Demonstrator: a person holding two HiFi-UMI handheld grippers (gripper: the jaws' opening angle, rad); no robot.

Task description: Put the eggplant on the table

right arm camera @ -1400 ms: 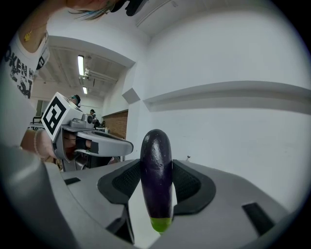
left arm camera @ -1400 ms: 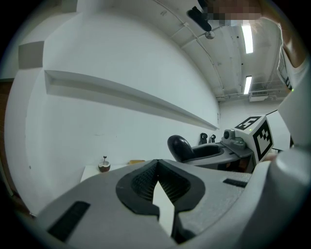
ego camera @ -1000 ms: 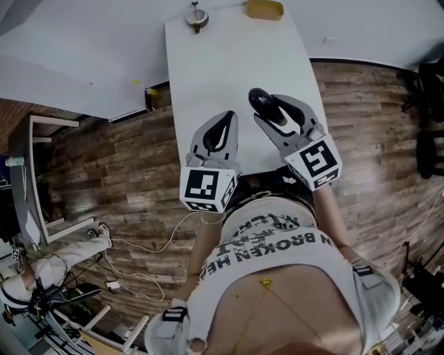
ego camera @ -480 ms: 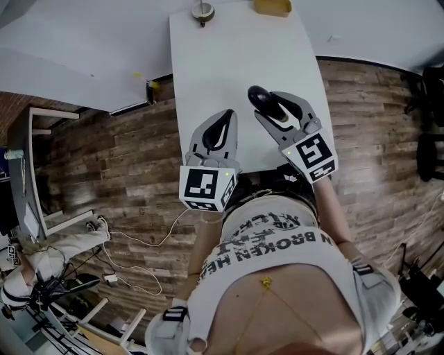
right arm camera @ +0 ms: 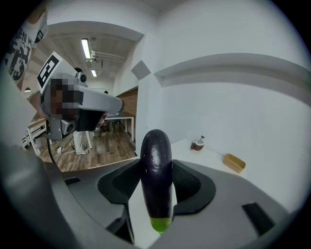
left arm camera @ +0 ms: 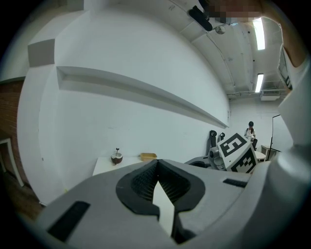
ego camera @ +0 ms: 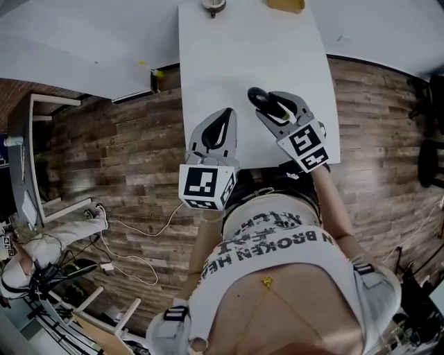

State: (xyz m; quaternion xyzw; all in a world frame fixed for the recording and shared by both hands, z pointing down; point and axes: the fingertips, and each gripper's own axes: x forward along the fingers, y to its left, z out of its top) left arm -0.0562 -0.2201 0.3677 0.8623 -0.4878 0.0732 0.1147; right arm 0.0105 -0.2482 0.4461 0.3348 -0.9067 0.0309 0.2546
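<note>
Left gripper [ego camera: 227, 114]: jaws together, tips meeting, with only a small diamond-shaped gap behind the tips.
Left gripper's load: nothing; through that gap the left gripper view [left arm camera: 156, 163] shows just white table.
Left gripper's place: over the near left part of the table [ego camera: 236, 62], just beside the right gripper and level with it, both pointing away from the person.
Right gripper [ego camera: 276, 105]: clamped on the eggplant, the jaws standing wide because the eggplant fills the space between the ribbed pads.
Eggplant [ego camera: 257, 98]: dark purple and glossy, gripped round its middle; in the right gripper view [right arm camera: 156, 180] its rounded end pokes out past the right gripper's [right arm camera: 156, 168] tips, and its green stem end points back toward the camera.
Eggplant and table: the eggplant hangs over the near half of the table; whether it touches the top cannot be told.
Ahead of the left gripper: a small brown bowl [ego camera: 214, 5] with a stick in it, well apart, at the table's far end.
Ahead of the right gripper: a yellow tray [ego camera: 286, 4], also at the far end, beside the bowl.
</note>
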